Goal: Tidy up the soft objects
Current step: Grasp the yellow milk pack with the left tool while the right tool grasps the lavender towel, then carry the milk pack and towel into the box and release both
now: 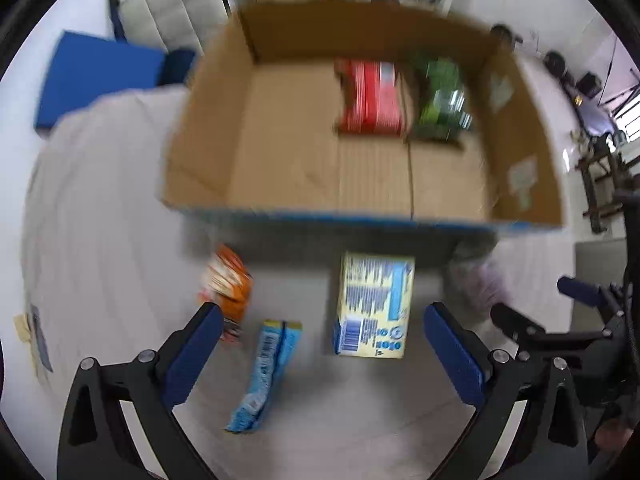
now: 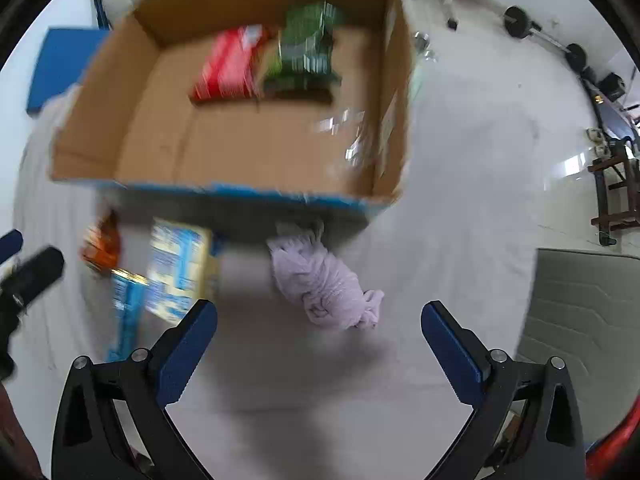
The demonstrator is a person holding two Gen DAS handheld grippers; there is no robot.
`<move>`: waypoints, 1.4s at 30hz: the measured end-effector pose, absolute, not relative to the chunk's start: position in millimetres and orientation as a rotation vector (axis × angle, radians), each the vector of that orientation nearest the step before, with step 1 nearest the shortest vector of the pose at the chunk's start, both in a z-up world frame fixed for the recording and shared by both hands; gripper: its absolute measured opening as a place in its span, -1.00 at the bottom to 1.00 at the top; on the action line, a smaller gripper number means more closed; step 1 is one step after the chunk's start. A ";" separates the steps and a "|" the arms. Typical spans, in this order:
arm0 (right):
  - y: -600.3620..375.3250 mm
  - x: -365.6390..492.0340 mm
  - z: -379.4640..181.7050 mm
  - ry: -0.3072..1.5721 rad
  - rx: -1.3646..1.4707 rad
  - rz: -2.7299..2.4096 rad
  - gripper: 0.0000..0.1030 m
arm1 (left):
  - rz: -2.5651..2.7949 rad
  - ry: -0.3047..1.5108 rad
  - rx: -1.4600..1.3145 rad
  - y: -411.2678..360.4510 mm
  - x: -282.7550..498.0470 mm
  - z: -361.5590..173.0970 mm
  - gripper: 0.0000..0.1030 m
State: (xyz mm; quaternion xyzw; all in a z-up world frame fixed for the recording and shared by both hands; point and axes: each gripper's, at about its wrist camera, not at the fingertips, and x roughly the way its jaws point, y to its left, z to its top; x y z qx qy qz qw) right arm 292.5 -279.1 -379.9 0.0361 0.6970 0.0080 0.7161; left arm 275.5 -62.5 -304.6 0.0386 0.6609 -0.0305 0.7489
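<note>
An open cardboard box (image 1: pixel 288 168) (image 2: pixel 160 136) stands on a white sheet and holds a red pack (image 1: pixel 372 96) (image 2: pixel 228 66) and a green pack (image 1: pixel 440 96) (image 2: pixel 308 48). In front of it lie a yellow-blue pack (image 1: pixel 374 304) (image 2: pixel 178 272), a blue pack (image 1: pixel 268 372) (image 2: pixel 122 312), an orange pack (image 1: pixel 228 284) (image 2: pixel 100 248) and a lilac cloth bundle (image 2: pixel 324 288) (image 1: pixel 484 280). My left gripper (image 1: pixel 322 350) is open and empty above the yellow-blue and blue packs. My right gripper (image 2: pixel 318 346) is open and empty just short of the cloth.
A blue mat (image 1: pixel 96 76) (image 2: pixel 52 68) lies at the far left. A grey cushion (image 2: pixel 580 312) lies at the right. Dumbbells (image 2: pixel 544 36) and a dark wooden stand (image 2: pixel 616 196) are on the floor beyond. The right gripper (image 1: pixel 560 320) shows at the left wrist view's right edge.
</note>
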 end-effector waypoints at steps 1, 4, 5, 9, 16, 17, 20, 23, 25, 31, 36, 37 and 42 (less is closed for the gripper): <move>-278.8 293.3 -392.0 1.555 0.078 0.025 1.00 | -0.065 1.467 0.084 -63.2 275.6 -317.1 0.99; -274.9 295.8 -415.3 1.569 0.069 0.039 0.92 | -0.074 1.527 0.066 -66.0 275.5 -351.7 0.99; -273.0 297.4 -421.0 1.574 0.067 0.048 0.81 | -0.080 1.540 0.058 -67.1 275.5 -359.9 0.99; -265.2 299.6 -440.1 1.610 0.005 0.001 0.28 | -0.088 1.580 0.052 -72.7 277.8 -382.6 0.99; -308.7 274.0 -436.7 1.715 0.343 -0.061 -0.05 | -0.134 1.595 0.077 -93.9 284.5 -399.7 0.99; -312.6 269.0 -437.5 1.730 0.382 -0.059 -0.05 | -0.138 1.596 0.096 -99.1 285.6 -402.1 0.99; -318.2 259.7 -440.8 1.732 0.425 -0.063 -0.03 | -0.171 1.601 0.139 -113.7 285.3 -407.4 0.96; -317.0 258.7 -447.2 1.705 0.416 -0.067 0.04 | -0.180 1.629 0.176 -123.2 283.6 -418.1 0.21; -313.9 259.4 -452.5 1.699 0.402 -0.068 0.04 | -0.167 1.633 0.193 -124.3 280.5 -424.3 0.18; -299.4 240.3 -449.3 1.700 0.352 -0.091 -0.07 | -0.133 1.623 0.162 -115.3 248.0 -417.5 0.17; -295.0 206.0 -447.4 1.767 0.417 -0.110 -0.07 | -0.116 1.627 0.166 -115.6 204.0 -408.6 0.17; -292.0 202.3 -449.3 1.775 0.414 -0.096 -0.06 | -0.116 1.634 0.160 -116.2 197.7 -410.1 0.17; -276.0 201.9 -447.7 1.712 0.185 -0.105 0.05 | -0.099 1.666 0.132 -117.3 193.6 -425.5 0.17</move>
